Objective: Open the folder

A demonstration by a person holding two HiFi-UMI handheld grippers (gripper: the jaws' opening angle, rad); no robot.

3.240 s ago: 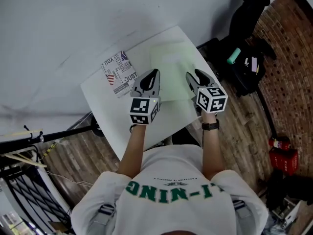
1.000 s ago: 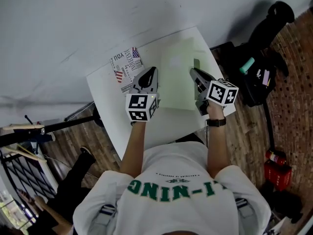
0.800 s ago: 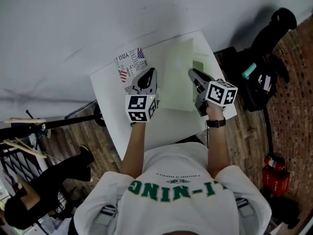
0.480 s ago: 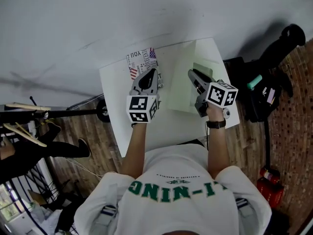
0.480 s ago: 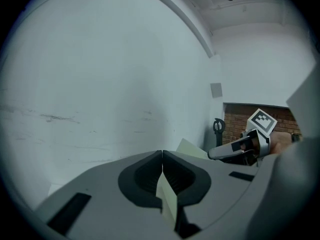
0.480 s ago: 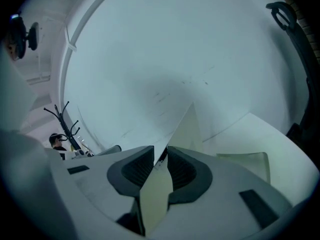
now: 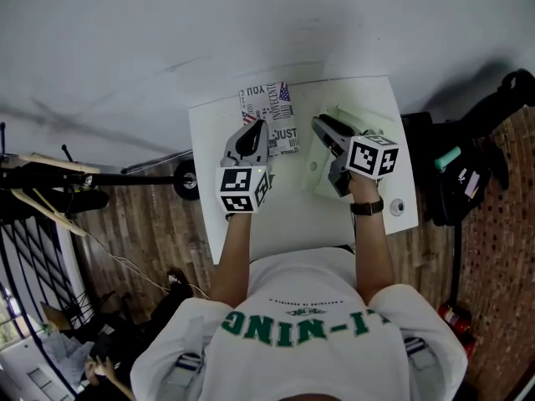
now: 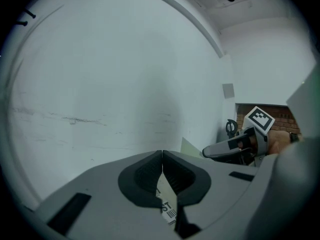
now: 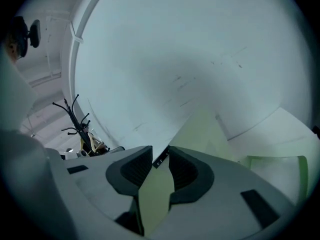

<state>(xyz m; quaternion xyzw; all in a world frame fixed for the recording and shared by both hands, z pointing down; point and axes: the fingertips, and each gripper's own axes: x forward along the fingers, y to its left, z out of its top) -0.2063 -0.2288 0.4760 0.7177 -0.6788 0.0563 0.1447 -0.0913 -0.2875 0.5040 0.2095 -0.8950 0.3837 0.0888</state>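
Observation:
The pale green folder [image 7: 321, 164] lies on the white table [image 7: 276, 224], right of centre. Its cover [image 9: 202, 129] is lifted off the lower leaf [image 9: 280, 164] and runs up between the jaws of my right gripper [image 7: 320, 123]. Those jaws [image 9: 161, 156] are opening, and a gap shows beside the sheet, so the pads do not press it. My left gripper [image 7: 257, 127] hovers over the table left of the folder, its pads [image 8: 162, 154] meeting with nothing between them. The right gripper [image 8: 225, 150] also shows in the left gripper view.
A printed paper [image 7: 272, 117] lies at the table's far edge, in front of my left gripper. A small round thing [image 7: 398, 206] sits near the table's right edge. A black bag [image 7: 468, 170] is on the floor to the right, a black stand [image 7: 50, 178] to the left.
The folder's cover has swung up from nearly flat and now looks narrow from above. Both grippers have shifted across the table, and the head view has turned.

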